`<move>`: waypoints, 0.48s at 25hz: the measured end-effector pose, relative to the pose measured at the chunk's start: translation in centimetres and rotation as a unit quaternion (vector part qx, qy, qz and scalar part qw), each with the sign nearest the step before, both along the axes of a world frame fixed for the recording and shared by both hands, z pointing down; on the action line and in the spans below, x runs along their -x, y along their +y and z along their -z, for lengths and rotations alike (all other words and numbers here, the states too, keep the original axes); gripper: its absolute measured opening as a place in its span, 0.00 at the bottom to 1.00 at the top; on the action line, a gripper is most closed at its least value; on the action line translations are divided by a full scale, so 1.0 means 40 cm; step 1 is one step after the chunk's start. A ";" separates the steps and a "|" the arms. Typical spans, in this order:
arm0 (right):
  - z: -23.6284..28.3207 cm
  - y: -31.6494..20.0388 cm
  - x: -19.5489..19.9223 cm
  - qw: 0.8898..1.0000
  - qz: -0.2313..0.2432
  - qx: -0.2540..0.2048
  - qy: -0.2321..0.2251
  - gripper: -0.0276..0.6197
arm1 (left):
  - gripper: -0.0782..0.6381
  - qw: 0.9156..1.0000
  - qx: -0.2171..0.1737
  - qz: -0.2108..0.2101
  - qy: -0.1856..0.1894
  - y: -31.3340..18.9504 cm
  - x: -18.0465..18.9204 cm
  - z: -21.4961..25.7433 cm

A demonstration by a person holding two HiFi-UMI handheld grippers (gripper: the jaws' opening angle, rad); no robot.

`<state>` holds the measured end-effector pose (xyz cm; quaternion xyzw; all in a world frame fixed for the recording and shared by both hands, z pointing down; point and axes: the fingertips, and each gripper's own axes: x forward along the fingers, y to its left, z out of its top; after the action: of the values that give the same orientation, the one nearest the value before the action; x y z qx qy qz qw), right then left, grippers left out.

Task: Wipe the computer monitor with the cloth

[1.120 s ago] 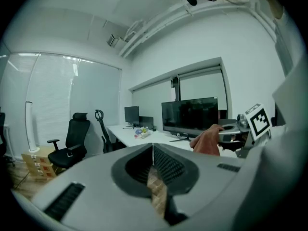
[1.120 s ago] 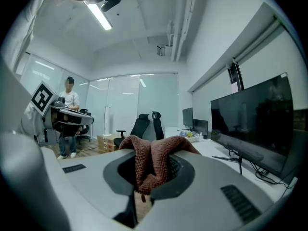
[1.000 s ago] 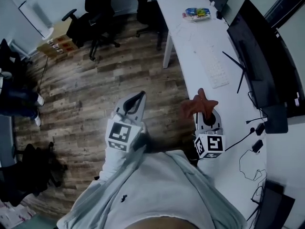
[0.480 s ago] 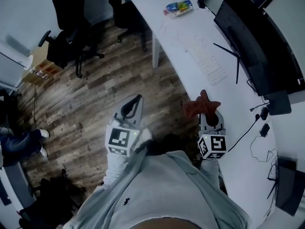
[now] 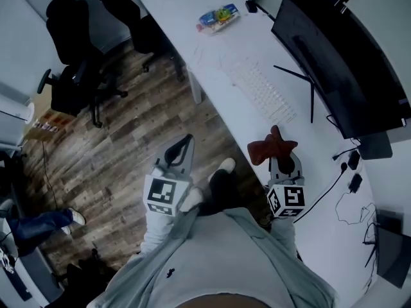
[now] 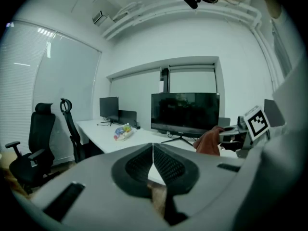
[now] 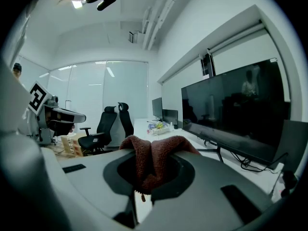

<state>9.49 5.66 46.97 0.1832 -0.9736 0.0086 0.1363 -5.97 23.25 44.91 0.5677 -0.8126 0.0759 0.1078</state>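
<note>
Monitor (image 5: 334,63) leftward in view; one cloth (image 5: 273,147)

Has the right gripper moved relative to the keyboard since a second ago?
No: the right gripper, shut on the cloth, stays just short of the keyboard's near end.

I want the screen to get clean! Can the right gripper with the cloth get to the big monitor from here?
Probably yes. The right gripper, shut on the cloth, is at the desk edge, and nothing tall stands between it and the monitor.
</note>
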 end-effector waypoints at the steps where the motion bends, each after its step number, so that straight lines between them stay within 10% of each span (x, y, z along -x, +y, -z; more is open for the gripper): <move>1: 0.002 -0.035 0.021 1.000 -0.002 -0.001 -0.002 0.10 | 0.14 1.000 -0.001 -0.004 -0.002 -0.042 0.021 0.003; 12: 0.066 -0.381 0.163 0.998 -0.053 -0.012 -0.036 0.10 | 0.14 0.993 -0.025 -0.110 -0.029 -0.555 0.150 0.100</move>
<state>2.97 -9.59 44.32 0.2357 -0.9668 0.0104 0.0985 -11.99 1.06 40.90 0.6536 -0.7498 0.0830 0.0610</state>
